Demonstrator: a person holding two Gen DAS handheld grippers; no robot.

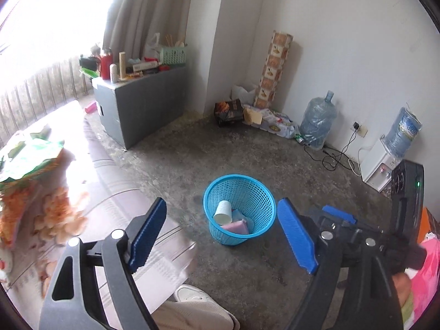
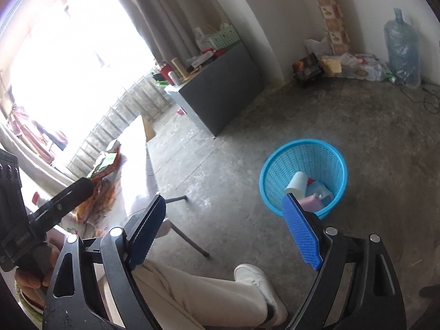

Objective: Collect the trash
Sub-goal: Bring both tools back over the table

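Left wrist view, we are holding both grippers, left gripper (image 1: 222,236) and right gripper (image 2: 224,233), gaping wide and empty above blue basket (image 1: 264,192), white cup (image 1: 223,212) lying inside it.

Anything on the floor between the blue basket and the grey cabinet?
Nothing: bare concrete floor runs from the blue basket to the grey cabinet. Both wrist views show it.

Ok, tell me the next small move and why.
Probably swing the left tongs back toward the snack wrappers on the table: both tongs are open and empty, and the blue basket already holds a paper cup.
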